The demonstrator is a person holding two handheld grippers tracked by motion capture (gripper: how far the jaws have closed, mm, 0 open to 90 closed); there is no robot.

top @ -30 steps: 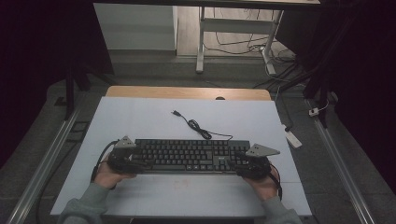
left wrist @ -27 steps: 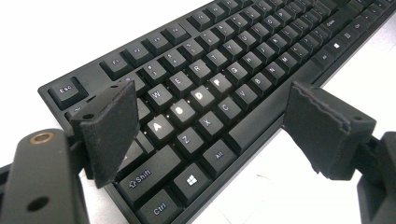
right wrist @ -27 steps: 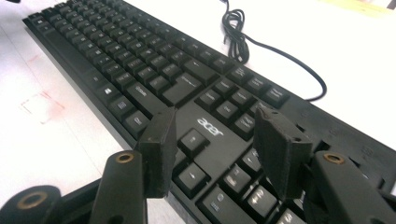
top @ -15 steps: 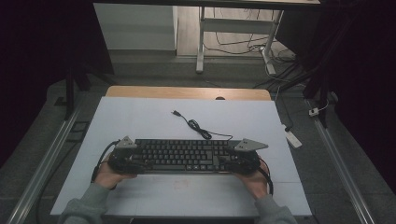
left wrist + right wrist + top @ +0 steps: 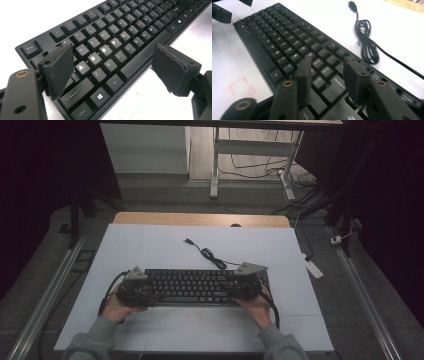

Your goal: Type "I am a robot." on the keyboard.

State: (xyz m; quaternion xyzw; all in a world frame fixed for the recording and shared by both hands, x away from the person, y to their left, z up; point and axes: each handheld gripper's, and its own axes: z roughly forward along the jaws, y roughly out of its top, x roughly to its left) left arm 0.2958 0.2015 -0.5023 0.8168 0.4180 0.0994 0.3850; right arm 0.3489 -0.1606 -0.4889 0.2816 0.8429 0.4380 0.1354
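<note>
A black keyboard (image 5: pixel 197 287) lies across the near half of the white table, its cable (image 5: pixel 210 254) coiled just beyond it. My left gripper (image 5: pixel 135 287) sits at the keyboard's left end and is open. In the left gripper view (image 5: pixel 113 67) one jaw hangs over the Tab and Caps keys and the other off the near edge beside the space bar. My right gripper (image 5: pixel 246 282) is over the right end. In the right gripper view (image 5: pixel 328 65) its jaws have just been closing and now stand narrower above the keys, pinching nothing.
The cable (image 5: pixel 364 42) ends in a loose USB plug (image 5: pixel 352 5) on the white tabletop (image 5: pixel 150 245). A wooden strip (image 5: pixel 200 218) borders the far edge. Faint red marks (image 5: pixel 239 86) sit near the keyboard's front. A white power strip (image 5: pixel 314 268) lies on the floor at right.
My right gripper has slid left from beyond the keyboard's right end to over its keys. The left gripper and the keyboard have not moved.
</note>
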